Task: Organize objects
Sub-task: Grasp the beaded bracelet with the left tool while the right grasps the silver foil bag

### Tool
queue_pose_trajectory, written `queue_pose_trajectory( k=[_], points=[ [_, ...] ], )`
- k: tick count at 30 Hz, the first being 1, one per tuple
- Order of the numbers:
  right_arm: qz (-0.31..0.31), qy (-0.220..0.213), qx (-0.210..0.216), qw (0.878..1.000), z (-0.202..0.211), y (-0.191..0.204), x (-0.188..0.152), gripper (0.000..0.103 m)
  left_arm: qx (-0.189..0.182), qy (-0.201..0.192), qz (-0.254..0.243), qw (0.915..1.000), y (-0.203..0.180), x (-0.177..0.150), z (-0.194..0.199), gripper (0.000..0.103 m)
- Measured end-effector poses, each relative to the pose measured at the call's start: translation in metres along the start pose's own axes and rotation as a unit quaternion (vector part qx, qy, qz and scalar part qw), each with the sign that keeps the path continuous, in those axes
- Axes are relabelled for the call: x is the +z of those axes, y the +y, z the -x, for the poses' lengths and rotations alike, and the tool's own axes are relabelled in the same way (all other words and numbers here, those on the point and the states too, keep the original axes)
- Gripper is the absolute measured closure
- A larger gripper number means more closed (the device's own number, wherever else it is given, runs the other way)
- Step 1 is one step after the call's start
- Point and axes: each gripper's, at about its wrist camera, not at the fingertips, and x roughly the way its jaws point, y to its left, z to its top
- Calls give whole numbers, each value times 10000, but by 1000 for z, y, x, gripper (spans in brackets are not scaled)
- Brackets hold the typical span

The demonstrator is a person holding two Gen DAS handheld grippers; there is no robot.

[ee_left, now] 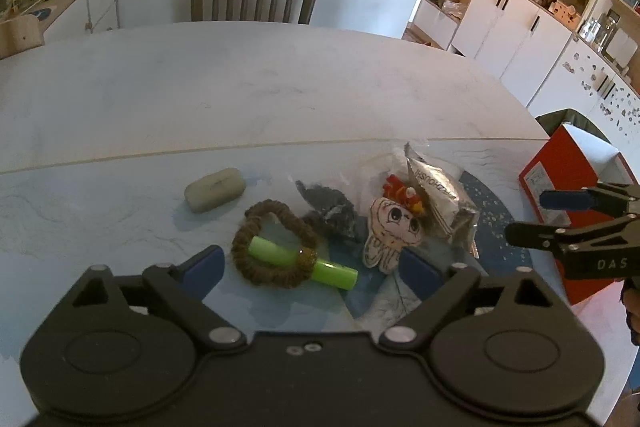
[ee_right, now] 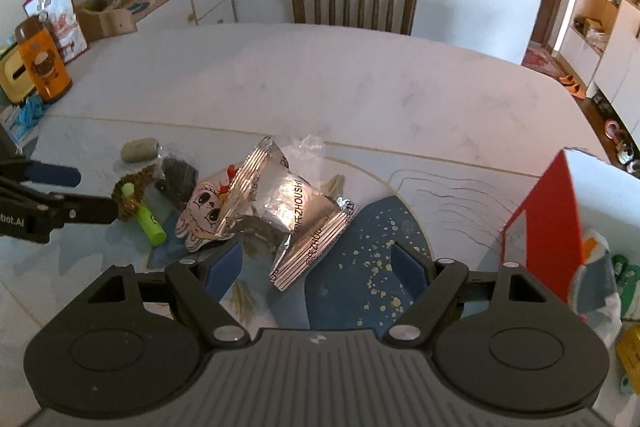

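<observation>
A: What lies between the fingers of the left gripper (ee_left: 310, 265)?

B: A brown hair tie (ee_left: 275, 243) with a green tube (ee_left: 303, 262) across it, flat on the table (ee_left: 280, 75). The jaws stand wide and hold nothing.

A: And the right gripper (ee_right: 320, 267)?

B: Also spread wide, empty. A silver foil packet (ee_right: 288, 207) lies just ahead of it, its near end between the blue pads. The print on it is only partly legible.

A: What else is in the cluster?

B: A cartoon-face plush (ee_left: 390, 229), partly covered by the packet in the right wrist view. Beside it sits a dark crumpled thing (ee_left: 330, 207) in clear wrap; I cannot tell what it is. A grey-green oval block (ee_left: 215, 189) sits apart, to the left.

A: The red box (ee_right: 548, 223)?

B: At the right table edge, cut off by the frame; its contents are blurred.
</observation>
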Motion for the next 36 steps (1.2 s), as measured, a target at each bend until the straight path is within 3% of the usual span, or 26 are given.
queue_pose_trajectory(
  k=[9, 14, 19, 24, 26, 29, 36],
  points=[
    [529, 190, 69, 9984, -30, 2, 9, 22, -16, 159, -160, 9997, -6, 7, -25, 29],
    [695, 251, 191, 9971, -45, 5, 15, 22, 7, 323, -331, 9989, -10, 8, -39, 49],
    [797, 140, 285, 9963, -50, 10, 18, 23, 41, 390, -304, 9988, -9, 5, -44, 55],
    [928, 84, 383, 9949, -52, 15, 17, 41, 52, 440, -235, 9987, -6, 5, -47, 67],
    [990, 98, 392, 9943, -53, 18, 16, 53, 41, 503, -179, 9986, -4, 5, -49, 81],
    [1011, 139, 359, 9941, -55, 21, 16, 68, 107, 532, -119, 9985, -2, 6, -51, 91],
    [996, 103, 218, 9947, -53, 25, 14, 85, 139, 494, -32, 9987, 1, 6, -46, 91]
  ],
)
